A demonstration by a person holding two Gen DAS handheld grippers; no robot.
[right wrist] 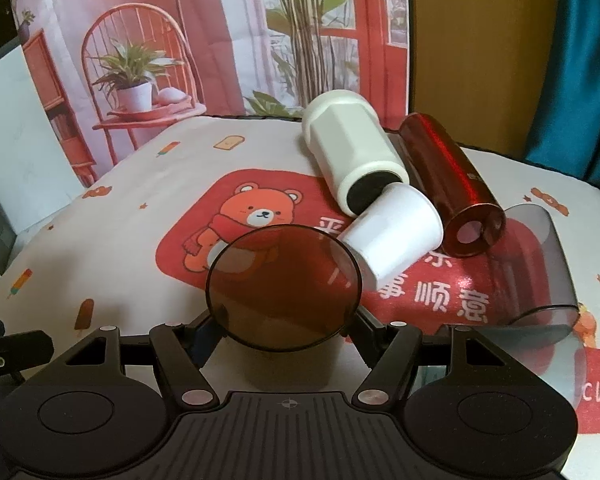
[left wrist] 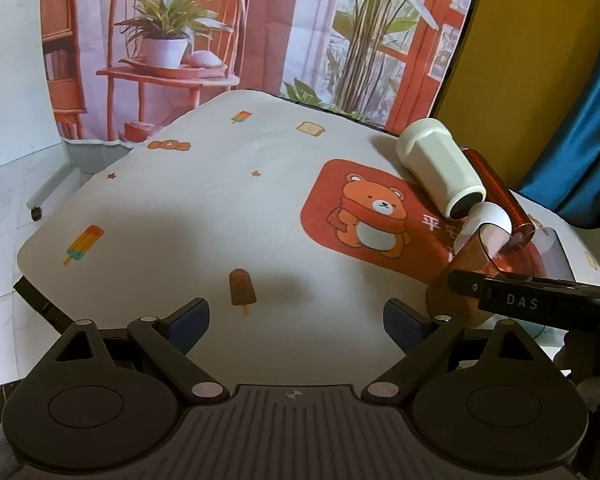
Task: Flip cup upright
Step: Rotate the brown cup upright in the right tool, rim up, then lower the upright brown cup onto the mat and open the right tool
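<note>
My right gripper (right wrist: 286,330) is shut on a brown see-through cup (right wrist: 284,286), its round end facing the camera, held just above the tablecloth. In the left wrist view the same cup (left wrist: 472,264) sits at the right edge, tilted, with the right gripper's finger (left wrist: 532,300) across it. My left gripper (left wrist: 296,320) is open and empty over the white cloth, left of the cup. A small white cup (right wrist: 392,236) lies on its side just behind the brown cup.
A white bottle (right wrist: 352,152) and a red metal tumbler (right wrist: 452,184) lie on their sides at the back right. A grey see-through cup (right wrist: 540,268) lies at the right. The bear-print tablecloth (right wrist: 120,220) covers the table; a printed backdrop hangs behind.
</note>
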